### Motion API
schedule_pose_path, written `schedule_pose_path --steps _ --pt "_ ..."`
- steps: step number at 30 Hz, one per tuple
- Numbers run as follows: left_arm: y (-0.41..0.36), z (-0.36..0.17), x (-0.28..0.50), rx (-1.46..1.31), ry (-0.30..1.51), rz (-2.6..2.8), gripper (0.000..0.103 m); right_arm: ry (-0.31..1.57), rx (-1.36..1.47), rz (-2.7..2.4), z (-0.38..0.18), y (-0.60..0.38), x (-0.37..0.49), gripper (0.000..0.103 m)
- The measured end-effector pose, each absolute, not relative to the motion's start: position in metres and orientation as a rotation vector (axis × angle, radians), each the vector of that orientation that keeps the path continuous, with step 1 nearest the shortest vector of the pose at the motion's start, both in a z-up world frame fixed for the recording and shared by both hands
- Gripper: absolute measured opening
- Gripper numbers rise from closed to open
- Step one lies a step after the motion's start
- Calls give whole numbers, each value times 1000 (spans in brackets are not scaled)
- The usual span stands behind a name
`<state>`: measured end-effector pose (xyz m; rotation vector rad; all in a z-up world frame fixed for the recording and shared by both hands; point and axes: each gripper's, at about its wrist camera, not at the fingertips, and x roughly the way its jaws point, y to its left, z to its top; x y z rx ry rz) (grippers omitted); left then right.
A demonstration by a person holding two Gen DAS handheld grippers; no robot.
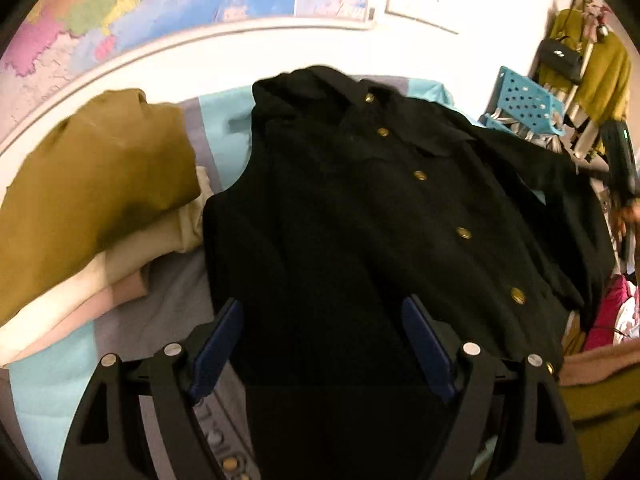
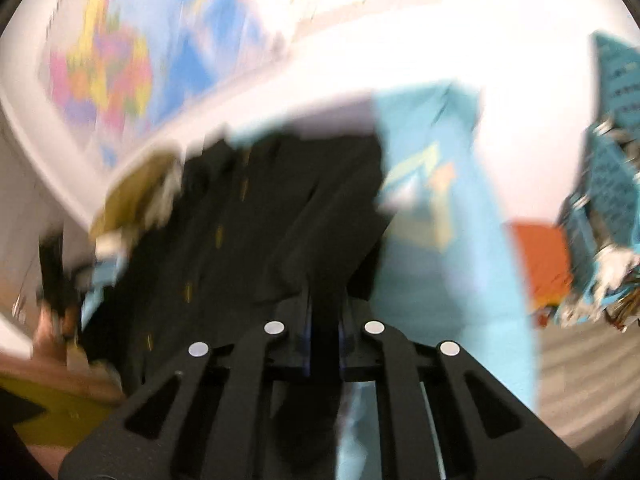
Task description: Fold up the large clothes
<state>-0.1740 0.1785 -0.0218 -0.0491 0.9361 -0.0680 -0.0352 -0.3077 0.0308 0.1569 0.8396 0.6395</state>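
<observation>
A large black coat (image 1: 360,216) with gold buttons (image 1: 464,233) lies front up on a light blue and grey bed cover (image 1: 224,128). My left gripper (image 1: 324,344) is open above the coat's lower hem, and its blue pads (image 1: 218,344) hold nothing. In the blurred right wrist view the same coat (image 2: 256,248) lies to the left. My right gripper (image 2: 324,320) is shut on a fold of the coat's black cloth at its right edge and lifts it. The right gripper's body also shows at the far right of the left wrist view (image 1: 620,160).
A stack of folded clothes (image 1: 92,200), olive on top of cream and pink, lies left of the coat. A blue plastic rack (image 1: 524,100) and hanging olive garments (image 1: 600,76) stand at the right. A wall map (image 1: 120,8) hangs behind the bed. An orange object (image 2: 540,260) lies at right.
</observation>
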Motion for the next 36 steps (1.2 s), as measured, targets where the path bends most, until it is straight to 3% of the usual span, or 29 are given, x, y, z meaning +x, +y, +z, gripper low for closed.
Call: schedule_pose_path --steps 3,6,8,9,10,11,12,13,15,23,28,29,32,34,36 --pt "177 -17 -191 -50 926 -93 80 783 190 516 44 -336 -23 9" --pt "168 -32 -200 -19 972 -107 80 849 182 405 16 -344 -7 11" --pt "161 -41 -200 9 1005 -101 80 915 190 356 -10 -341 1 20" --pt "160 -44 -199 21 1013 -90 74 937 187 325 -19 -338 4 29" --pt "159 -47 -198 28 1024 -80 66 975 209 320 -32 -336 7 30" --pt "161 -47 -196 36 1033 -53 45 986 223 326 -38 -336 8 31" --pt "163 -46 -196 42 1036 -32 22 987 226 323 -40 -338 8 39" --pt "167 -43 -195 45 1035 -6 12 986 224 320 -39 -334 6 45" --pt "181 -27 -196 5 1002 32 5 949 235 342 -30 -329 -1 47" --pt "272 77 -218 -121 740 371 6 767 233 405 32 -335 -30 52" --pt "336 44 -201 -164 882 681 37 768 165 575 45 -303 -57 62" --pt "343 30 -199 -169 927 728 48 775 152 595 45 -297 -60 63" --pt "341 0 -197 -224 984 661 47 843 112 693 35 -275 -72 64" --pt "326 0 -205 -264 935 551 48 886 94 755 26 -262 -81 64" --pt "307 15 -219 -245 823 452 55 947 69 809 12 -250 -87 64"
